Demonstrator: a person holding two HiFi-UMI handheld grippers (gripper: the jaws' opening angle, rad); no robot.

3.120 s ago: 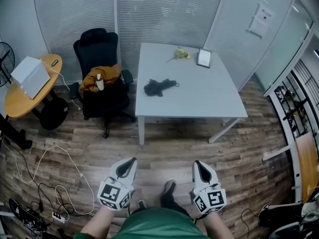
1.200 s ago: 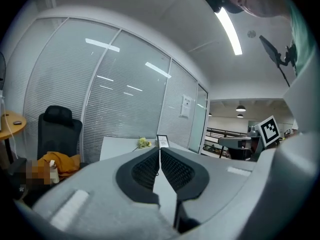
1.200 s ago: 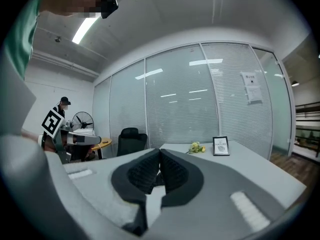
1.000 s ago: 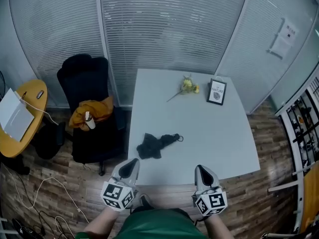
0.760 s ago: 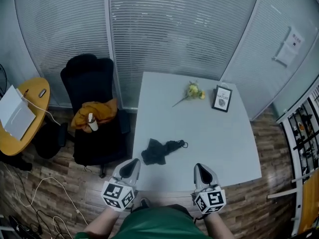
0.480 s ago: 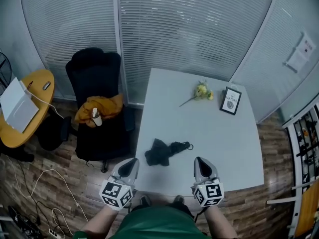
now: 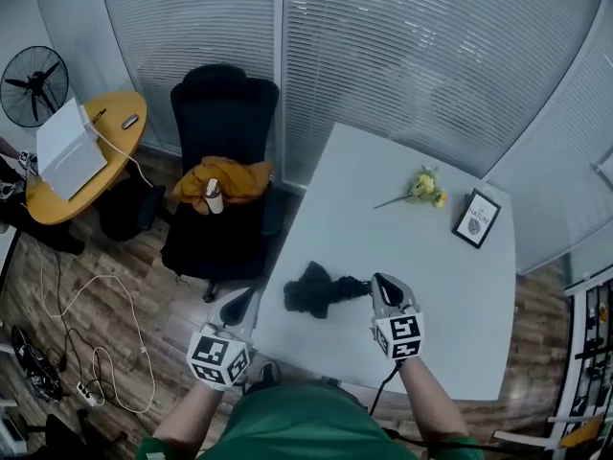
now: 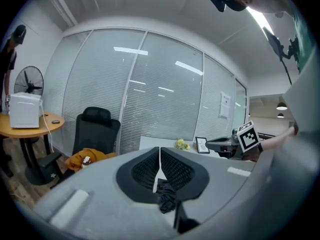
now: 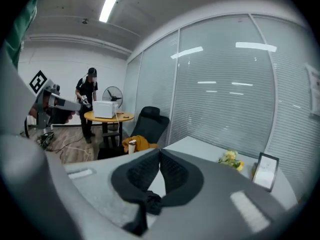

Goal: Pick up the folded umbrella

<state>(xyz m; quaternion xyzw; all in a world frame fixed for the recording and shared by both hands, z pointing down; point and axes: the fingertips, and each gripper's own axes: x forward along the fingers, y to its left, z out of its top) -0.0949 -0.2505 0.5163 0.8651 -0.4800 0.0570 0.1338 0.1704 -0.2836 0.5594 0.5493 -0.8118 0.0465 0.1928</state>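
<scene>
The folded black umbrella (image 7: 319,289) lies crumpled on the white table (image 7: 412,257) near its front left edge, with its handle end pointing right. My right gripper (image 7: 382,283) is shut and empty, its tips just right of the handle end. In the right gripper view the umbrella (image 9: 151,202) shows below the closed jaws (image 9: 160,158). My left gripper (image 7: 238,307) is shut and empty, off the table's left edge and left of the umbrella. Its own view has the umbrella (image 8: 166,197) under the closed jaws (image 8: 159,165).
A black office chair (image 7: 223,142) with an orange cloth and a bottle stands left of the table. Further left are a round yellow table (image 7: 115,147) with a white box, a fan (image 7: 35,82), and floor cables (image 7: 91,343). Yellow flowers (image 7: 422,188) and a picture frame (image 7: 476,220) sit on the far side. A person (image 9: 89,104) stands by the round table.
Both grippers came forward to the table. The right one moved out over the tabletop to the umbrella's handle end; the left one shifted a little, at the table's left edge. Both stay shut.
</scene>
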